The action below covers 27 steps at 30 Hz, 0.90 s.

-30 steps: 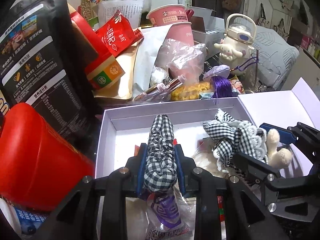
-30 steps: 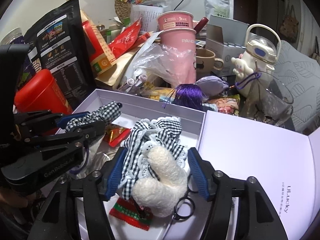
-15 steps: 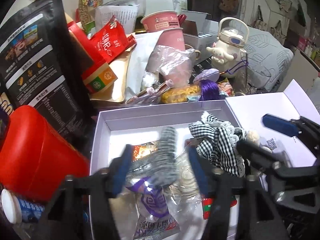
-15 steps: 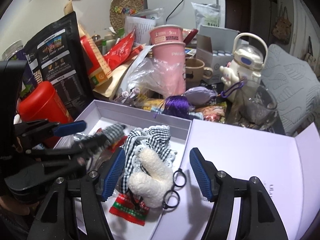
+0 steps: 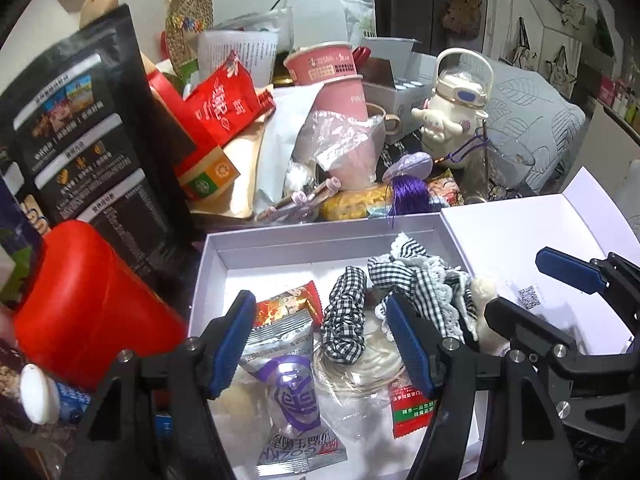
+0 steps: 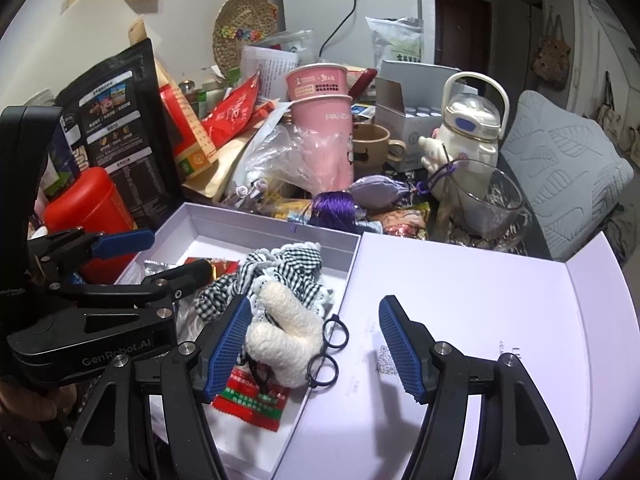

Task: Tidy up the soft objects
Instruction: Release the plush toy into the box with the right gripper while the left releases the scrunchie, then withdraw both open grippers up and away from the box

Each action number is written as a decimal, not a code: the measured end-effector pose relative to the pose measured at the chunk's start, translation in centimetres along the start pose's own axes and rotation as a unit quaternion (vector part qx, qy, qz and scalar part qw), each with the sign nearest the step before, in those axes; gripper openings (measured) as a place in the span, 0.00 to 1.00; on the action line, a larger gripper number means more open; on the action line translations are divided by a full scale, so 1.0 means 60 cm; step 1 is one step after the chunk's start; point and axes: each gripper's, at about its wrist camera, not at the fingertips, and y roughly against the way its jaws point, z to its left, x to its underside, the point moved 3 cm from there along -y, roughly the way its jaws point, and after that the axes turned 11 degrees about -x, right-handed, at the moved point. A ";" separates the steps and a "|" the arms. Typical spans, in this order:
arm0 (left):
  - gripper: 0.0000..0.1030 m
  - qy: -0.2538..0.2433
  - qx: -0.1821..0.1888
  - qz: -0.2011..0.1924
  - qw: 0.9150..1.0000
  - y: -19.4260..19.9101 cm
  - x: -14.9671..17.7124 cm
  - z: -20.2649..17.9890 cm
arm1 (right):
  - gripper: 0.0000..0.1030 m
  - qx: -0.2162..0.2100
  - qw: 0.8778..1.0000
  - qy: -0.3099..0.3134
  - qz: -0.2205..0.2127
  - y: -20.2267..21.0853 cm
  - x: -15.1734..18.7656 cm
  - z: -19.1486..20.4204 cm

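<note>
Crowding the far edge beyond both grippers are a red canister (image 5: 80, 300), black pouch (image 5: 92, 140) and pink cups (image 5: 340, 92). Below the released left gripper (image 5: 322, 344), the white box (image 5: 280, 244) holds crinkly snack packets (image 5: 280, 344) and a checked fabric scrunchie (image 5: 344, 316), untouched between its jaws. Just left of the right gripper (image 6: 314, 346), likewise spread and empty, lies a fuzzy cream toy (image 6: 288, 336) on frilly gingham cloth (image 6: 288, 272).

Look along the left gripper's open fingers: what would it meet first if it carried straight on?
Probably the black-and-white checked scrunchie, lying in the white box between and just beyond the left gripper's open fingers. The silver snack packet beside it is about as near; depth is hard to judge.
</note>
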 end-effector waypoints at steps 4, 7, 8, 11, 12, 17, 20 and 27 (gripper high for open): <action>0.65 0.006 -0.011 -0.011 1.000 0.020 -0.005 0.007 | 0.65 0.000 1.000 0.003 -0.010 0.017 -0.003 0.003; 0.65 0.011 -0.011 -0.013 1.000 0.036 -0.011 0.014 | 0.65 0.003 1.000 0.004 -0.019 0.036 -0.008 0.007; 0.65 0.014 -0.008 -0.014 1.000 0.045 -0.013 0.017 | 0.65 0.003 1.000 0.004 -0.022 0.041 -0.011 0.008; 0.65 0.020 -0.008 -0.026 0.999 0.074 -0.019 0.023 | 0.65 0.005 0.999 0.008 -0.033 0.066 -0.019 0.016; 0.65 0.021 -0.010 -0.028 0.999 0.081 -0.020 0.025 | 0.65 0.006 0.999 0.011 -0.038 0.075 -0.023 0.021; 0.65 0.026 -0.016 -0.055 0.998 0.149 -0.025 0.037 | 0.65 0.011 0.997 0.033 -0.069 0.135 -0.033 0.050; 0.65 0.025 -0.018 -0.076 0.997 0.192 -0.025 0.043 | 0.65 0.015 0.996 0.041 -0.084 0.167 -0.036 0.064; 0.65 0.023 -0.017 -0.118 0.993 0.283 -0.010 0.058 | 0.68 0.017 0.991 0.042 -0.129 0.253 -0.030 0.099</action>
